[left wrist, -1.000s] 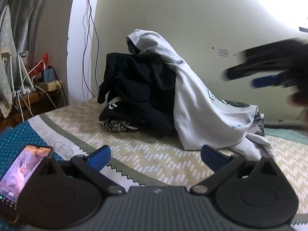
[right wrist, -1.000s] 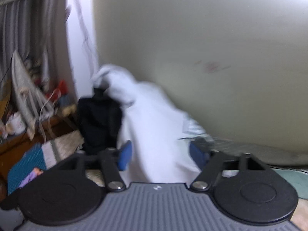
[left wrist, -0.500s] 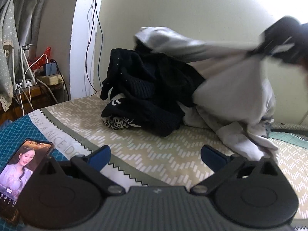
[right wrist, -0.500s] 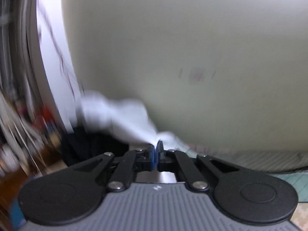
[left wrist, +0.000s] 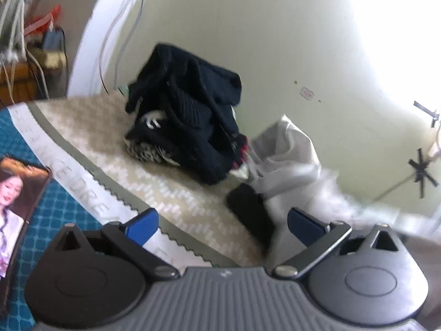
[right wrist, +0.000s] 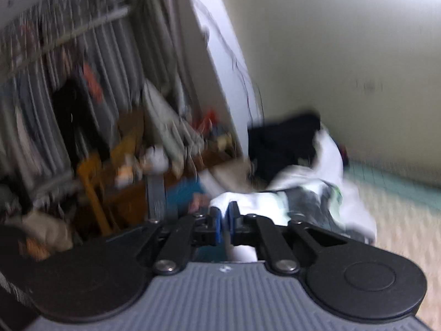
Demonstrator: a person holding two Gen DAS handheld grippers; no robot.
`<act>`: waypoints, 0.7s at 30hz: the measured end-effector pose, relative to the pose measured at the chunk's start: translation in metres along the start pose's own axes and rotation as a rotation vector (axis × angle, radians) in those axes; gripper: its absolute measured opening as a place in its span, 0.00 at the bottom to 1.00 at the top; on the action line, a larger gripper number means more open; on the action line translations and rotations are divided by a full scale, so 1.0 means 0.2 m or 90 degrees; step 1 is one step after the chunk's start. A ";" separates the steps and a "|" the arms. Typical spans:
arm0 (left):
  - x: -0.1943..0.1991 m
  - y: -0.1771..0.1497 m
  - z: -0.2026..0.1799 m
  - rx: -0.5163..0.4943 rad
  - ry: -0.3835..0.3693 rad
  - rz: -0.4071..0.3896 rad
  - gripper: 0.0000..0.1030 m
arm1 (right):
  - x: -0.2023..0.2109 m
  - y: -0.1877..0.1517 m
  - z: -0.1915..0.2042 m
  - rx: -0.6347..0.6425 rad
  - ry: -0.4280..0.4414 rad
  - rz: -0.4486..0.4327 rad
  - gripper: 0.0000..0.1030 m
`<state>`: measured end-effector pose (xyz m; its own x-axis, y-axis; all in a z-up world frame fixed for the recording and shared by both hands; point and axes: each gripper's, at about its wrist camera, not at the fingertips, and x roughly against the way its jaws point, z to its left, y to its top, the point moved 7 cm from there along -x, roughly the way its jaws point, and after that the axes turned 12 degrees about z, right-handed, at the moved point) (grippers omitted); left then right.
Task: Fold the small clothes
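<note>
Scanning from the left, a smartphone [left wrist: 19,209] lies on the teal cloth, its screen showing a woman's face. The left hand-held gripper [left wrist: 223,224] hovers released, blue pads well apart, above the patterned bed cover [left wrist: 171,195]. A white band on this cover carries lettering too blurred to read. Further right, the pile of dark clothes [left wrist: 190,121] rests against the wall, with the white T-shirt [left wrist: 289,160] just beside it. The right hand-held gripper [right wrist: 225,220] is clenched on the T-shirt's edge. Judgement: draw the shirt clear of the pile, then pinch a second edge with the free gripper before spreading it flat.
</note>
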<state>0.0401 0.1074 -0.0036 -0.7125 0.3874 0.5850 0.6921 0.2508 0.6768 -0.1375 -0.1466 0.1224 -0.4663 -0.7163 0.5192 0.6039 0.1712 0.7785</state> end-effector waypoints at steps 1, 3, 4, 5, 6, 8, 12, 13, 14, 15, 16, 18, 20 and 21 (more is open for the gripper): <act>-0.01 0.00 -0.01 0.002 -0.011 0.011 1.00 | 0.01 -0.07 -0.04 -0.012 -0.020 -0.003 0.17; -0.04 0.01 -0.05 -0.006 -0.025 0.033 1.00 | 0.06 -0.13 -0.18 -0.083 -0.050 -0.036 0.63; -0.06 0.00 -0.08 -0.018 -0.029 0.047 1.00 | 0.08 -0.16 -0.26 -0.126 -0.069 -0.059 0.67; -0.08 -0.02 -0.11 -0.030 -0.028 0.059 1.00 | 0.09 -0.18 -0.33 -0.160 -0.076 -0.078 0.67; -0.11 -0.04 -0.14 -0.046 -0.023 0.071 1.00 | 0.10 -0.20 -0.39 -0.192 -0.074 -0.092 0.67; -0.15 -0.07 -0.17 -0.065 -0.005 0.084 1.00 | 0.07 -0.23 -0.46 -0.235 -0.066 -0.096 0.68; -0.22 -0.10 -0.13 -0.067 0.046 0.112 1.00 | 0.04 -0.26 -0.44 -0.208 -0.039 -0.058 0.71; -0.21 -0.11 -0.11 -0.058 0.049 0.127 0.99 | 0.04 -0.27 -0.41 -0.183 -0.028 -0.040 0.71; -0.22 -0.11 -0.10 -0.058 0.051 0.131 0.97 | 0.01 -0.26 -0.38 -0.159 -0.019 -0.023 0.72; -0.22 -0.11 -0.11 -0.065 0.055 0.128 0.93 | 0.03 -0.27 -0.35 -0.136 -0.013 -0.009 0.72; -0.23 -0.11 -0.13 -0.080 0.058 0.132 0.79 | 0.05 -0.29 -0.33 -0.115 -0.012 0.004 0.72; -0.25 -0.14 -0.17 -0.110 0.054 0.151 0.43 | 0.07 -0.32 -0.30 -0.088 -0.013 0.018 0.72; -0.24 -0.16 -0.20 -0.135 0.061 0.155 0.12 | 0.14 -0.33 -0.29 -0.081 -0.009 0.001 0.72; -0.23 -0.17 -0.21 -0.136 0.049 0.163 0.12 | 0.18 -0.32 -0.31 -0.083 -0.015 -0.021 0.72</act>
<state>0.0435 0.0438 -0.0348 -0.5315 0.3441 0.7740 0.8154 -0.0399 0.5776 -0.1530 -0.2253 0.0707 -0.5011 -0.7034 0.5040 0.6668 0.0574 0.7430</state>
